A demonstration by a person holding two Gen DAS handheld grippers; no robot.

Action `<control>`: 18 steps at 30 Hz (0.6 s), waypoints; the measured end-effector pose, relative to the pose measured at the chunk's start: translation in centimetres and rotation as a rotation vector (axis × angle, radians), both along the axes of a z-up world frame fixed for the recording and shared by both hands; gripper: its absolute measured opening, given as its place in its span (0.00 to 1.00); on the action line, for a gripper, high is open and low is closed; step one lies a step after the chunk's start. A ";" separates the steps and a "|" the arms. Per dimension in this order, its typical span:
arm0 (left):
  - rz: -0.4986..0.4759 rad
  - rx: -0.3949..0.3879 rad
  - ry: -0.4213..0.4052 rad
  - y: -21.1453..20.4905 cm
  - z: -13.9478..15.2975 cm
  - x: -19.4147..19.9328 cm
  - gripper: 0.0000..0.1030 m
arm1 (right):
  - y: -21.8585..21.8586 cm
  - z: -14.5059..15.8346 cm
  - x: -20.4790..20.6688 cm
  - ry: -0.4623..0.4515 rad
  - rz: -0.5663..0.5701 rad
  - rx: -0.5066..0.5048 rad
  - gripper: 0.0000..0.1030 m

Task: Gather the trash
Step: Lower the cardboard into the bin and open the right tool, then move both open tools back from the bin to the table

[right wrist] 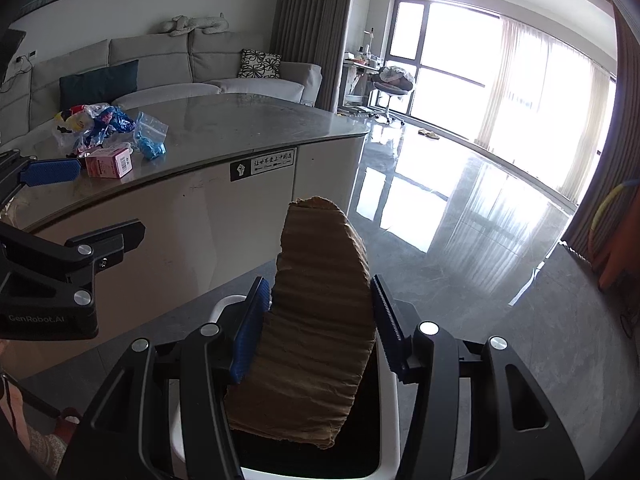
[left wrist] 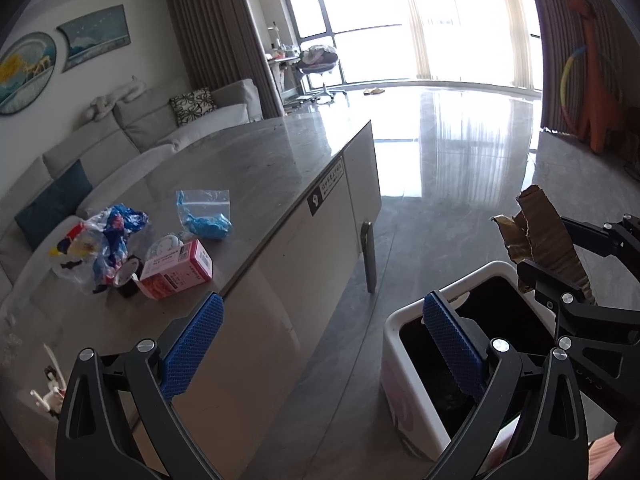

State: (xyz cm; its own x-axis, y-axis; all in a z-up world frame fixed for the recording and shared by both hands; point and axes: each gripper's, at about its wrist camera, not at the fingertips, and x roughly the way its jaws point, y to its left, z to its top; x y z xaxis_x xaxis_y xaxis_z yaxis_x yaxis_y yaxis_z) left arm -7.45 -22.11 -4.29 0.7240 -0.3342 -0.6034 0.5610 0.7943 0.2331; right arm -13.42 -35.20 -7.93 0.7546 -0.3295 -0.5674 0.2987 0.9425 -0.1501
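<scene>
My right gripper [right wrist: 316,312] is shut on a torn piece of brown cardboard [right wrist: 316,320] and holds it upright over the white trash bin [right wrist: 224,304]. The bin [left wrist: 408,320] and the cardboard [left wrist: 540,236] also show in the left wrist view. My left gripper [left wrist: 324,340] is open and empty, between the table's edge and the bin. On the grey table [left wrist: 260,168] lie a pink box [left wrist: 176,270], a zip bag with blue gloves [left wrist: 206,216] and crumpled plastic wrappers [left wrist: 100,240].
A dark cup [left wrist: 130,278] stands by the pink box. A grey sofa [right wrist: 160,68] runs behind the table. The glossy floor [left wrist: 460,160] stretches to the windows, with an office chair [left wrist: 320,68] far back and an orange dinosaur toy [left wrist: 600,92] at right.
</scene>
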 end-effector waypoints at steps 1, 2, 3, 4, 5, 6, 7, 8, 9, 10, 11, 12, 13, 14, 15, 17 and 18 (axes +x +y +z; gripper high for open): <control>0.000 -0.002 0.005 0.1 0.0 0.2 0.97 | -0.1 -0.3 0.1 0.011 0.000 0.002 0.52; -0.001 -0.006 0.014 0.2 0.0 0.3 0.97 | -0.3 -0.5 0.1 0.020 -0.004 0.007 0.52; 0.002 -0.010 0.022 0.2 -0.1 0.4 0.97 | -0.5 -0.7 0.1 0.026 -0.005 0.012 0.52; 0.001 -0.014 0.028 0.2 -0.1 0.5 0.97 | -0.6 -0.8 0.0 0.027 -0.004 0.016 0.52; -0.002 -0.017 0.032 0.2 -0.1 0.6 0.97 | -0.6 -0.7 0.0 0.023 -0.005 0.015 0.52; -0.003 -0.017 0.031 0.1 -0.1 0.5 0.97 | -0.6 -0.7 0.0 0.025 -0.001 0.018 0.52; -0.004 -0.018 0.028 0.0 -0.1 0.5 0.97 | -0.6 -0.8 0.2 0.033 0.006 0.028 0.53; -0.006 -0.019 0.029 0.0 0.0 0.6 0.97 | -0.6 -0.8 0.2 0.035 0.007 0.031 0.55; -0.008 -0.021 0.031 -0.1 0.0 0.7 0.97 | -0.5 -0.9 0.4 0.038 0.008 0.033 0.57; -0.010 -0.021 0.031 -0.1 0.1 0.7 0.97 | -0.6 -1.1 0.6 0.054 0.019 0.050 0.61; -0.011 -0.021 0.030 -0.2 0.0 0.7 0.97 | -0.6 -1.3 0.7 0.063 0.025 0.059 0.65; -0.014 -0.023 0.032 -0.2 0.0 0.7 0.97 | -0.5 -1.5 0.6 0.060 0.019 0.050 0.69; -0.016 -0.025 0.032 -0.3 0.0 0.6 0.97 | -0.5 -1.6 0.4 0.064 0.019 0.042 0.80; -0.016 -0.026 0.032 -0.3 0.0 0.6 0.97 | -0.4 -1.8 0.5 0.073 0.022 0.038 0.88; -0.018 -0.028 0.033 -0.4 0.0 0.6 0.97 | -0.3 -1.9 0.4 0.072 0.024 0.033 0.89; -0.021 -0.031 0.037 -0.4 0.0 0.5 0.97 | -0.3 -2.1 0.3 0.085 0.027 0.027 0.96; -0.022 -0.031 0.037 -0.5 0.0 0.5 0.97 | -0.3 -2.2 0.4 0.094 0.028 0.026 0.96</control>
State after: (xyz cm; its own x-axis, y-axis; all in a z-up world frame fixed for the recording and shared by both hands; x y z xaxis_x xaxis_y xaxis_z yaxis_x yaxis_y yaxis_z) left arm -6.94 -22.61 -4.34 0.6932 -0.3693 -0.6190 0.5867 0.7880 0.1869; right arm -13.05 -35.47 -10.18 0.7066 -0.2931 -0.6440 0.2578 0.9543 -0.1514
